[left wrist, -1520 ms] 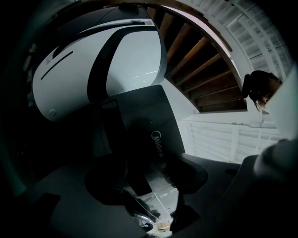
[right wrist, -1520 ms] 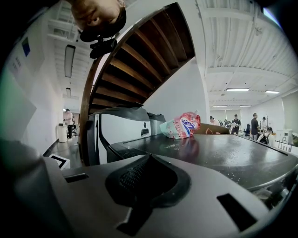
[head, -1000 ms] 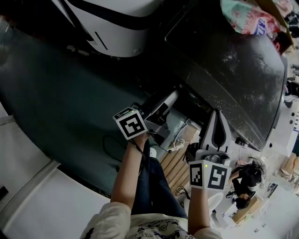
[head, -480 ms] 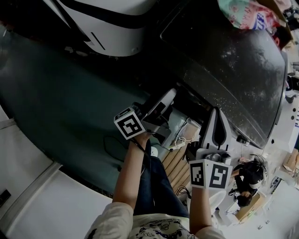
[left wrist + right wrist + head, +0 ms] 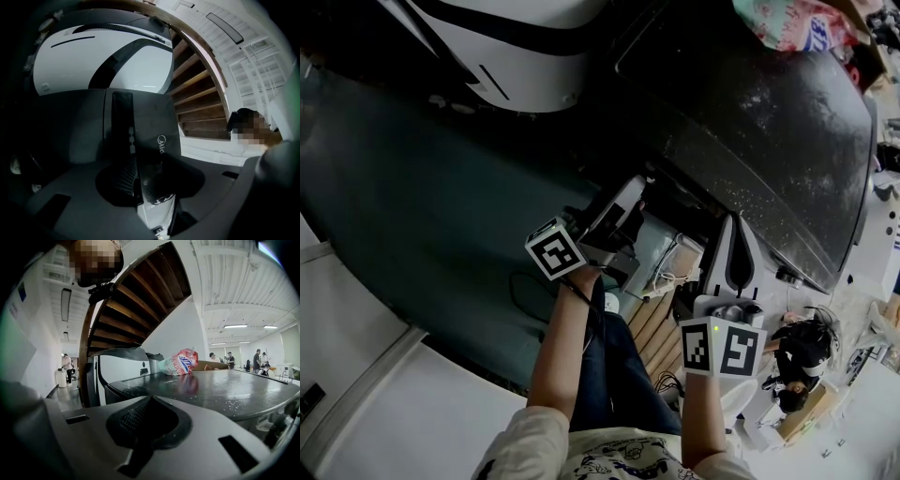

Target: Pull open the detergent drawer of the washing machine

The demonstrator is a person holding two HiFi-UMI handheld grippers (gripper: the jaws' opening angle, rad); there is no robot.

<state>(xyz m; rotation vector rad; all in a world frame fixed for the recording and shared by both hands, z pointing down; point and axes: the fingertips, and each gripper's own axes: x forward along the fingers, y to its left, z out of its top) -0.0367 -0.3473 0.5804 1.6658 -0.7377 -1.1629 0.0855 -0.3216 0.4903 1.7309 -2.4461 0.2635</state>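
The washing machine shows its dark speckled top (image 5: 769, 122) at the upper right of the head view. My left gripper (image 5: 628, 202) reaches to the machine's front, just under that top. In the left gripper view the dark detergent drawer front (image 5: 150, 140), with a pale logo, stands on edge between the jaws of my left gripper (image 5: 145, 180). The jaws have just been closing around it; I see no firm press of the pads. My right gripper (image 5: 733, 230) hangs to the right, away from the drawer, and in its own view my right gripper (image 5: 145, 427) is shut and empty.
A white appliance (image 5: 516, 56) with a black band stands at the top left and fills the left gripper view (image 5: 108, 61). A colourful bag (image 5: 180, 362) lies on the machine's top. Wooden stairs (image 5: 201, 103) rise to the right. A person (image 5: 792, 375) is at the lower right.
The left gripper has tilted a little and edged closer in against the machine's front, with its jaws narrower. The right gripper has stayed where it was.
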